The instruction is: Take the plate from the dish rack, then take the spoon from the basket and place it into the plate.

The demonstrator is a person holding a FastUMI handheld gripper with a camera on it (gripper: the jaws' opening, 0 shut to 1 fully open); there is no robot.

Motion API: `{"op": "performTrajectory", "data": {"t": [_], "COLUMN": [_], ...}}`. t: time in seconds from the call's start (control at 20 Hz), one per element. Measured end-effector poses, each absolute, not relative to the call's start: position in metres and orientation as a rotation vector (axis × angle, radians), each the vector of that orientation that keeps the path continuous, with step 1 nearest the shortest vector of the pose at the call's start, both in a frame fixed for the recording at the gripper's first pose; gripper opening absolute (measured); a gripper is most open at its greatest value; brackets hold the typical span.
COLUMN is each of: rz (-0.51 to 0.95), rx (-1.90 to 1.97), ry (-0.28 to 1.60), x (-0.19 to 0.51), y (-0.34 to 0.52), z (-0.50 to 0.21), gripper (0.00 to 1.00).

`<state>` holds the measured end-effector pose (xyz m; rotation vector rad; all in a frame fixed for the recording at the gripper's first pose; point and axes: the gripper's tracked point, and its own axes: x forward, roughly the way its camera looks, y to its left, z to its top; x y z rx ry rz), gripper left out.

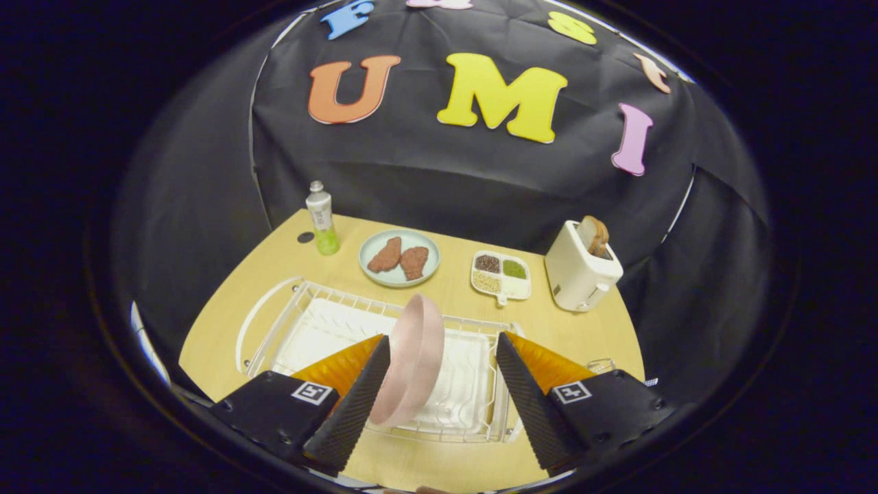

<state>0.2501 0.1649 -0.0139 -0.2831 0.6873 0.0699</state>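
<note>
A pink plate [413,357] stands on its edge in the white wire dish rack [274,322] on the wooden table [583,329]. My gripper [442,342] is open, with the plate between its fingers. The left finger [357,405] lies close against the plate's back, and I cannot tell whether it touches. The right finger [528,398] is well apart from the plate's hollow face. The plate's lower rim rests on the rack's white drip tray [466,384].
Beyond the rack stand a small bottle with green liquid [322,219], a pale blue plate with two pieces of meat [400,258], a divided dish of grains [501,274] and a white toaster holding bread [582,267]. A clear glass [600,365] sits right of the rack.
</note>
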Motion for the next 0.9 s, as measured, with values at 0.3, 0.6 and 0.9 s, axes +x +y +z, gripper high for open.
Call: {"op": "performTrajectory", "data": {"t": [0.3,0.6,0.9], "rz": [-0.135,-0.230,-0.275], "rx": [-0.397,-0.392,-0.462], "ry": [0.873,1.048,1.065], "x": [0.273,0.288,0.276], "y": [0.155,0.153,0.161], "z": [-0.020,-0.045,-0.044], "gripper": [0.78,0.36,0.17]}}
